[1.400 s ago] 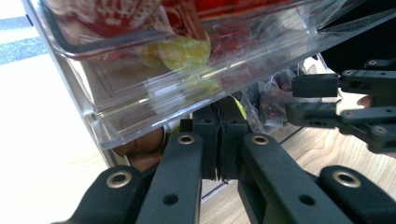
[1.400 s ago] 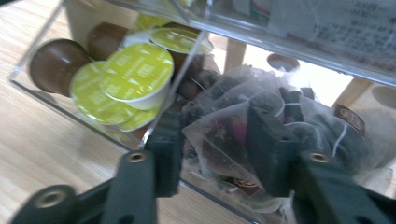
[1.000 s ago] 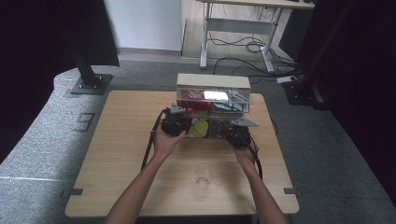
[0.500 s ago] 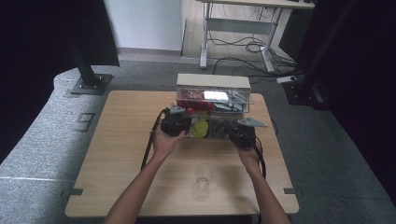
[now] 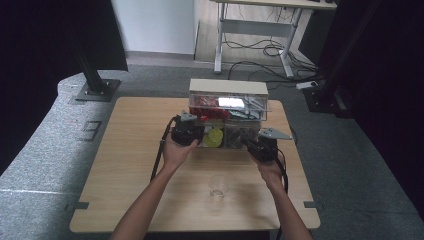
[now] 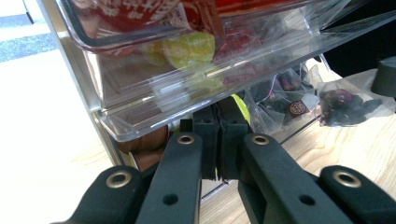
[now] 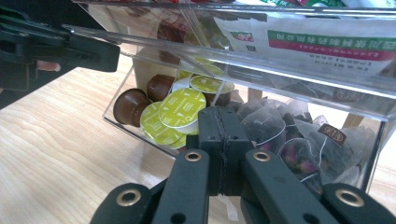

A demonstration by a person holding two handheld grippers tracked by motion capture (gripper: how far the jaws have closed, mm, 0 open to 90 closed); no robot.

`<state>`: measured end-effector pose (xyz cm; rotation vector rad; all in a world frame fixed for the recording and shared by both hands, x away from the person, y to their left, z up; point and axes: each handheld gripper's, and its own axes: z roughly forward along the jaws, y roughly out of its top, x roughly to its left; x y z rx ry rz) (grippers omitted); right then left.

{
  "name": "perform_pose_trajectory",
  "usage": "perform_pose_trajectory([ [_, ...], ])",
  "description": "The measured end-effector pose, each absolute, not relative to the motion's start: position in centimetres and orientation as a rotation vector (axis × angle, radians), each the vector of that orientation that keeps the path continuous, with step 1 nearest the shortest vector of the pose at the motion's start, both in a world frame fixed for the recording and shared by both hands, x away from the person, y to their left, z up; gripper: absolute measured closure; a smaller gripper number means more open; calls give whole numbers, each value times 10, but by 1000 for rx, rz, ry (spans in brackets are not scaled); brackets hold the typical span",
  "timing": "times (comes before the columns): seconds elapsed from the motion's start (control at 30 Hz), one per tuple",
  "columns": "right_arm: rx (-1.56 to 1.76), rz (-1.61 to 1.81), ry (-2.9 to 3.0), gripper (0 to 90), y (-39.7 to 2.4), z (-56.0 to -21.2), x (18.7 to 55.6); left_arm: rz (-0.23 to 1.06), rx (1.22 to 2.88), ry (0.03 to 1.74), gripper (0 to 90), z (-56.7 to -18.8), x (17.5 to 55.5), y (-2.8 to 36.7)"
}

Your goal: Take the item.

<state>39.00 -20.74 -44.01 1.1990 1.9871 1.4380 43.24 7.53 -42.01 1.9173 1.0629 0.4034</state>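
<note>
Organizer: clear drawer box (image 5: 227,117), set at the far middle of the surface (image 5: 125,165), its lower drawers pulled toward the near edge.
Contents: yellow-lidded capsules (image 7: 175,112) in one lower drawer, tea sachets (image 7: 299,154) in the next.
Left tool (image 6: 217,128): jaws closed, nothing seen between them, tips at the capsule drawer front.
Right tool (image 7: 219,126): jaws closed and empty, just before the drawers.
Glass (image 5: 218,188): empty, near the front edge.
Progress: judged early; nothing is picked yet.

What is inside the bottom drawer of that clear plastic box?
The bottom drawer holds brown coffee capsules with yellow-green lids on one side and clear tea bags of dried flowers on the other. The capsules farther back sit behind the front ones.
</note>
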Motion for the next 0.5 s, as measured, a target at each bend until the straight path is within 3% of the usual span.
perform_pose_trajectory([
  [0.5,1182,1509,1950,887,-225,-436,367,398,1915,1067,878,-422,434,75],
])
